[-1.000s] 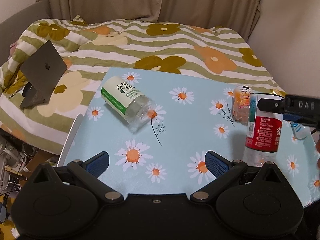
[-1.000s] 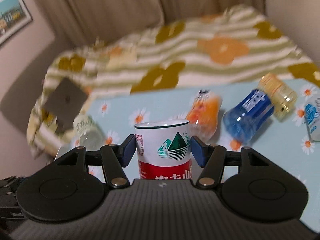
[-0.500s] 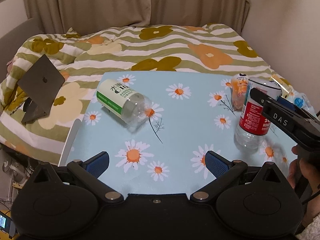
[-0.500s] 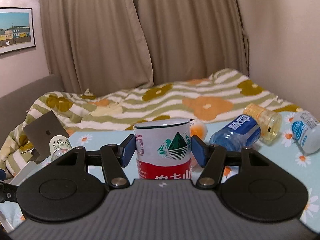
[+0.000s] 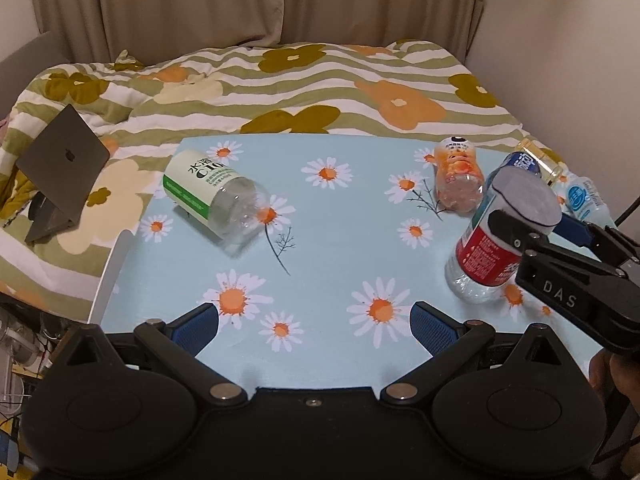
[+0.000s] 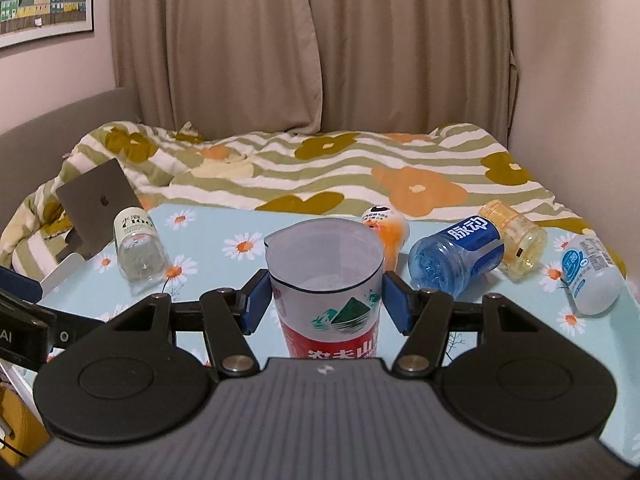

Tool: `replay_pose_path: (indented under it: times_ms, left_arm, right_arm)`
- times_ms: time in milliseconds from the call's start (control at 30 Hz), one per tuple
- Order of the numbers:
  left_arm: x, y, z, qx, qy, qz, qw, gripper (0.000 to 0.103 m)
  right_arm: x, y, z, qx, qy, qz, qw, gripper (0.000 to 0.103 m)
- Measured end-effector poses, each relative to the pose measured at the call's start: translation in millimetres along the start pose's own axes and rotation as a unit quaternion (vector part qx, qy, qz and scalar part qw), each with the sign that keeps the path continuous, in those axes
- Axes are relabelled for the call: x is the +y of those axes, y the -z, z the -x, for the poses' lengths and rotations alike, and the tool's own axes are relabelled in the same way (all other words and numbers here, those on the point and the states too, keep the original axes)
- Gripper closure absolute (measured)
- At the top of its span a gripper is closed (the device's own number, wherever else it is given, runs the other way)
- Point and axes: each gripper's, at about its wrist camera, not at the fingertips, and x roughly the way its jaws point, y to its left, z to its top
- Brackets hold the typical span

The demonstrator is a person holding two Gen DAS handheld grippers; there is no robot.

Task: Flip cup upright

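We note the bed (image 5: 360, 92) first, under its striped floral quilt, with a grey laptop (image 5: 60, 164) propped open on its left side. Against it stands the counter (image 5: 344, 248), covered in pale blue daisy-print cloth.

The right hand-held gripper (image 6: 323, 300) grips the cup (image 6: 326, 280), a cut-off clear bottle with a red and white label. Its blue pads (image 6: 256, 300) press the cup's sides just below the rim. In the right wrist view the open mouth faces up and we see down into it. In the left wrist view the same cup (image 5: 496, 240) stands on the counter near the right edge, base on the cloth, leaning slightly left, with the right hand-held gripper (image 5: 532, 228) clamped across its top.

The left hand-held gripper (image 5: 316, 320) hovers over the near edge of the counter, jaws spread wide, with nothing between the blue pads (image 5: 432, 326) and nothing touching them.

Other containers lie on their sides. A green-labelled clear one (image 5: 216, 196) rests on the left part of the counter, well apart from the cup. An orange-labelled one (image 5: 458, 176) lies just behind the cup. A blue one (image 6: 456, 256) lies to its right, with a yellow one (image 6: 514, 240) just behind it; we cannot tell if they touch. A white and blue one (image 6: 592, 276) lies nearest the right edge.
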Motion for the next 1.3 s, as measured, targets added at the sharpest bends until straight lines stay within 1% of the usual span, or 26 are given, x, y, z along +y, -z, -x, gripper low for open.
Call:
replay_pose_path:
  times_ms: [333,433,500,533,700,800,900,1000,1167,1300]
  left_arm:
    - [-2,0,6,-0.001,-0.004,0.008,1.0000,0.000]
    - [-2,1,7,-0.004,-0.006,0.009,0.9999,0.000]
    - [-3,1,9,-0.005,-0.007,0.010,0.9999,0.000]
    - [-3,2,10,-0.007,-0.007,0.012,0.9999,0.000]
    - [-5,1,18,-0.014,-0.011,0.016,0.9997,0.000]
    - [-6,-1,28,-0.024,-0.013,0.018,0.9995,0.000]
    - [-9,-5,41,-0.036,-0.016,0.018,0.9991,0.000]
    - [-13,-9,54,-0.051,-0.018,0.017,0.9984,0.000]
    - [-23,-13,70,-0.074,-0.027,0.006,0.9969,0.000]
    - [-31,-11,74,-0.078,-0.024,-0.001,0.9966,0.000]
  right_arm:
    - [-1,-12,-3,0.038,-0.011,0.004,0.999,0.026]
    - [-1,-15,-3,0.048,-0.013,0.004,0.999,0.017]
    - [-1,-16,-2,0.052,-0.012,0.003,0.999,0.001]
    - [-2,-16,-2,0.057,-0.011,0.003,0.998,0.000]
    - [-4,-20,-2,0.092,-0.012,0.006,0.996,0.000]
    - [-8,-28,9,0.108,-0.015,0.000,0.994,0.000]
    - [-10,-40,23,0.130,-0.005,0.007,0.991,0.000]
    - [-16,-51,42,0.142,-0.002,0.006,0.990,0.000]
    - [-36,-65,69,0.161,0.010,-0.016,0.987,0.000]
    - [-51,-69,86,0.165,0.029,-0.020,0.986,0.000]
